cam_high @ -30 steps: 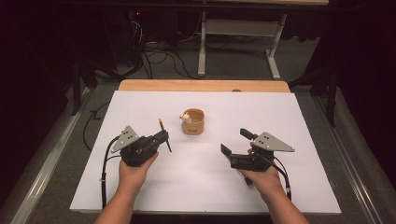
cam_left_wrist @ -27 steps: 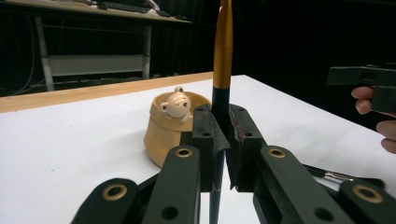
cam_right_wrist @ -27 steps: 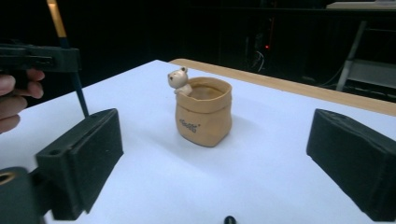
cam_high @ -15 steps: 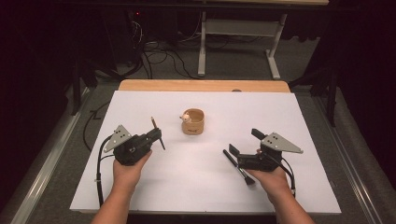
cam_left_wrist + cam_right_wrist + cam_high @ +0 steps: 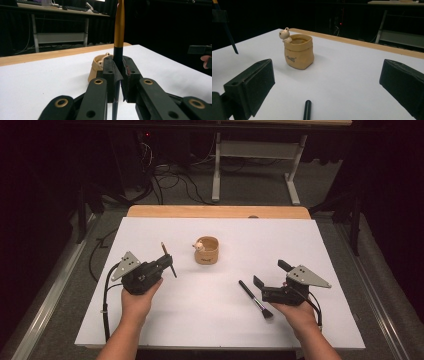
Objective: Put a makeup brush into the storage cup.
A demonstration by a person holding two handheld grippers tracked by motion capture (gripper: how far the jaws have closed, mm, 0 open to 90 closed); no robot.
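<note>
The left gripper (image 5: 167,262) has its jaws pressed together on a gold-and-black brush (image 5: 119,27), which stands nearly upright between the pads at about nine o'clock from the small tan pot (image 5: 207,249) near the middle of the white table (image 5: 325,245). The right gripper (image 5: 270,277), at about four o'clock from the pot, has its jaws spread wide with nothing between them, having just finished opening; a second black brush (image 5: 255,299) lies flat on the table just beside it, handle end pointing toward the pot. To do this step well, I would carry the upright brush across until its lower tip hangs over the pot's mouth, keep it vertical, and lower it clear of the little bear figure (image 5: 284,34) perched on the rim before easing the grip. The pot looks light and could tip if the rim is nudged. Small dark lettering (image 5: 291,58) is printed on the pot's front, but it is too small to read.
</note>
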